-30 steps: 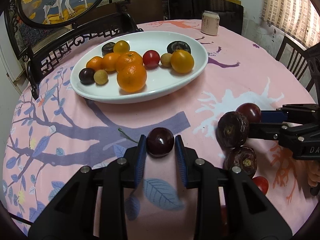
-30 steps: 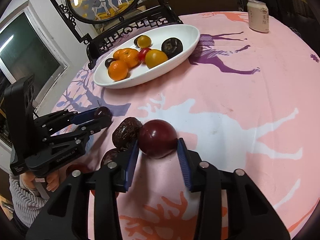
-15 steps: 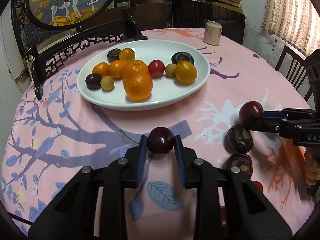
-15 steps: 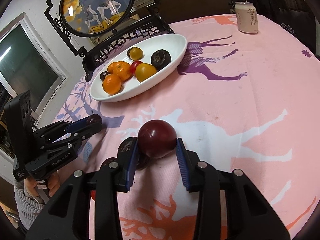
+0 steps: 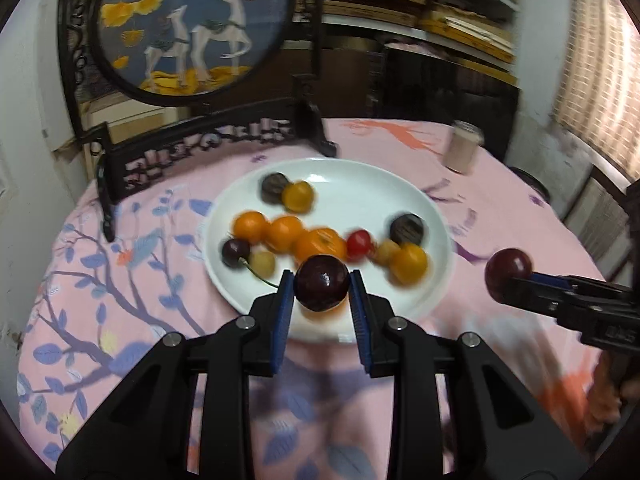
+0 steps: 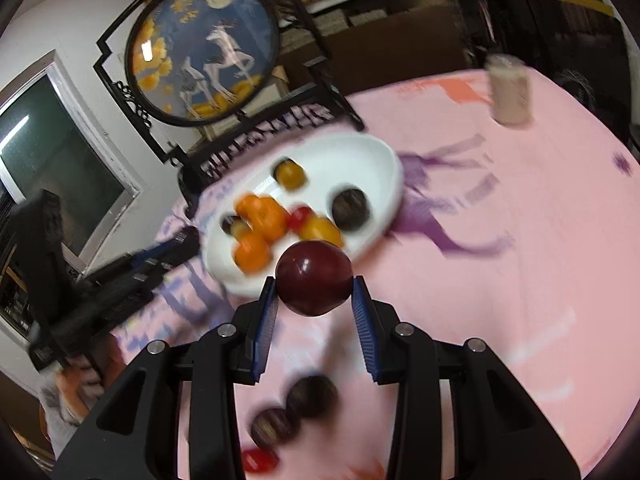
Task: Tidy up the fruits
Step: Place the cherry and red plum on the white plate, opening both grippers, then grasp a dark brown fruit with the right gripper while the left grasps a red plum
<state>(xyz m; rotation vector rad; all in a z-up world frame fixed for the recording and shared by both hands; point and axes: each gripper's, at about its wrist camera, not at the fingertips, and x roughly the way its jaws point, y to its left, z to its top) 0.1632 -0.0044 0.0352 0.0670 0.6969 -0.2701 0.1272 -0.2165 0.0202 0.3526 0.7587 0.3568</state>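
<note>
Pink cloth with blue branches and leaves covers the round table [image 5: 132, 304], and the white plate [image 5: 404, 200] at its middle serves as the landmark. Nearest the left camera, the left gripper [image 5: 321, 294] is clenched on a dark cherry [image 5: 321, 288], held in the air in front of the plate's near rim, its thin stem [image 5: 260, 276] trailing to the left. To the right of the plate, the right gripper [image 6: 314, 292] grasps a red plum [image 6: 314, 278] between its blue pads, lifted clear of the cloth, just off the plate's near edge. Below it on the cloth, nearer than the plate, lie two dark wrinkled fruits [image 6: 312, 398] and a small red tomato [image 6: 260, 460], all blurred. On the plate sit oranges [image 5: 286, 232], a red tomato [image 5: 359, 242], yellow and dark fruits. Beyond the plate to the right stands a pale can [image 5: 464, 148]. Behind the plate rises a black carved stand with a round deer screen [image 5: 192, 24].
</note>
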